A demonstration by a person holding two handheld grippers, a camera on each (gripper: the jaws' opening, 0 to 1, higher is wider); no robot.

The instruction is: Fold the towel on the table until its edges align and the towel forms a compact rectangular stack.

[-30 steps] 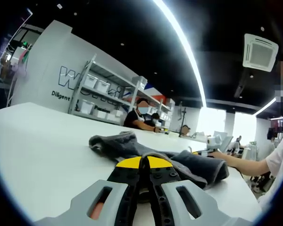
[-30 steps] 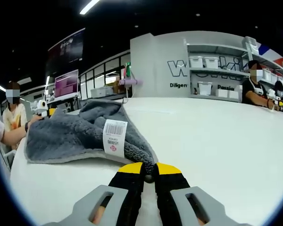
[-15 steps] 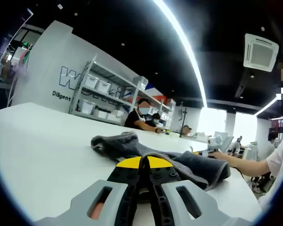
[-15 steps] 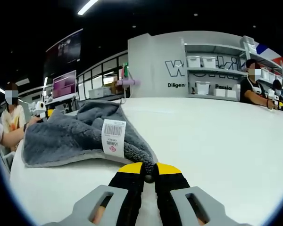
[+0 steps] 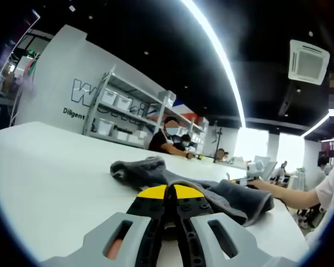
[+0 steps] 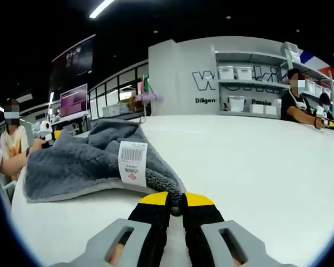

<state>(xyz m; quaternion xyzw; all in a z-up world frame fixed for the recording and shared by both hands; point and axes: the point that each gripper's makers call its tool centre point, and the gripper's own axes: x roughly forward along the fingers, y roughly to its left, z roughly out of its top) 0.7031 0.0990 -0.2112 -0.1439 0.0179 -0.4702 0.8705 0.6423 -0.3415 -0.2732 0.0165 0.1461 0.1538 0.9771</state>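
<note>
change: over the last second the towel [image 6: 94,158] has slid a little leftward in the right gripper view and a little rightward in the left gripper view, with its folds reshaping slightly; both views barely shift against the shelves, so the cloth looks to be dragged, not just the cameras moved.
meaning: I judge a fold is under way, with both corners being carried together; the edges are not yet aligned.
left gripper [image 5: 168,192]: fingers closed together on a towel edge at the yellow tips.
right gripper [image 6: 176,198]: fingers nearly together, pinching the towel's hem corner just in front of them.
towel place: on the white worktop [image 6: 256,161], bunched between the two grippers; a ridge of it runs away from the left fingers [image 5: 150,192].
towel look: grey, thick pile, pale stitched hem, rumpled and partly doubled over.
label [image 6: 132,162]: white barcode tag standing up near the right-hand corner.
</note>
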